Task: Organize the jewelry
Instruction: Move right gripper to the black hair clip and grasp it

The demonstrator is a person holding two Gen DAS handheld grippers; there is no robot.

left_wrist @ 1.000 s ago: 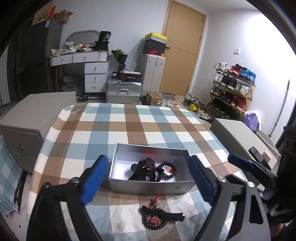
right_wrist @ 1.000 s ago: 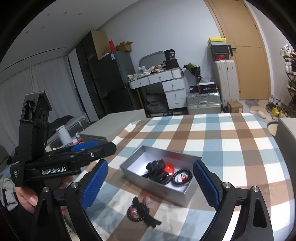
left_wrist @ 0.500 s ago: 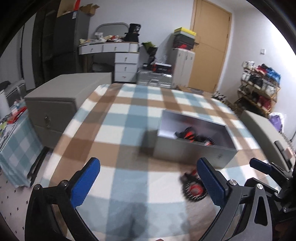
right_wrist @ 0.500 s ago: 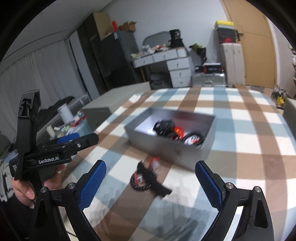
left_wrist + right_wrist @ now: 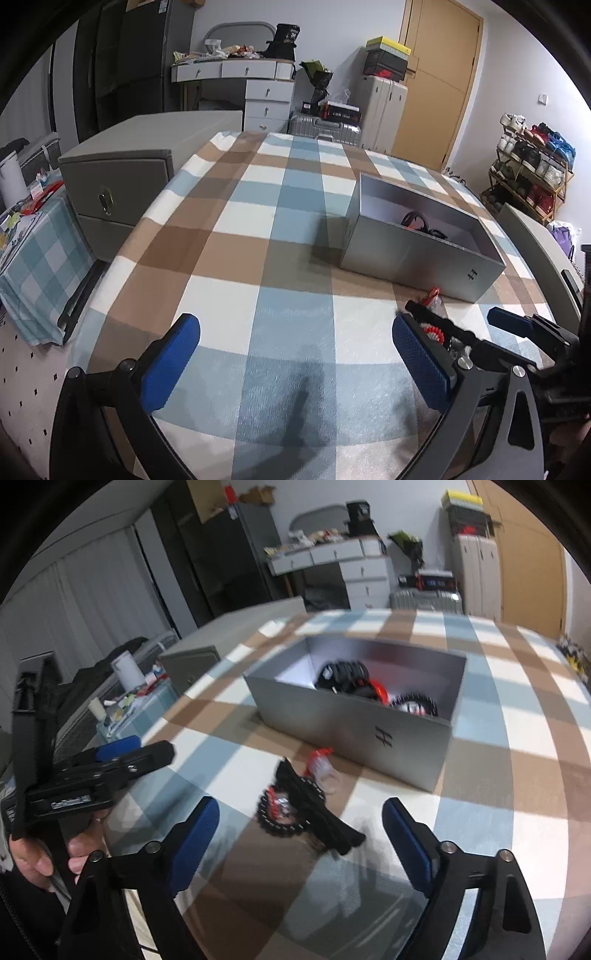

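Observation:
A silver box [image 5: 369, 727] on the checked tablecloth holds black and red jewelry [image 5: 369, 688]; it also shows in the left wrist view [image 5: 417, 258]. A black beaded bracelet with a black strap [image 5: 295, 810] lies on the cloth in front of the box, a small red and clear piece [image 5: 323, 766] beside it. My right gripper [image 5: 301, 840] is open, just short of the bracelet. My left gripper [image 5: 295, 354] is open and empty over bare cloth, to the left of the bracelet [image 5: 434, 332], which its right finger partly hides.
A grey cabinet [image 5: 122, 177] stands against the table's left side. Another grey block [image 5: 535, 251] is at the right edge. Behind are a desk with drawers [image 5: 251, 85], suitcases [image 5: 325, 125], a door and a shoe rack [image 5: 532, 166].
Both grippers came lower and closer to the table. The left one swung left, off the box. The right one closed in on the bracelet.

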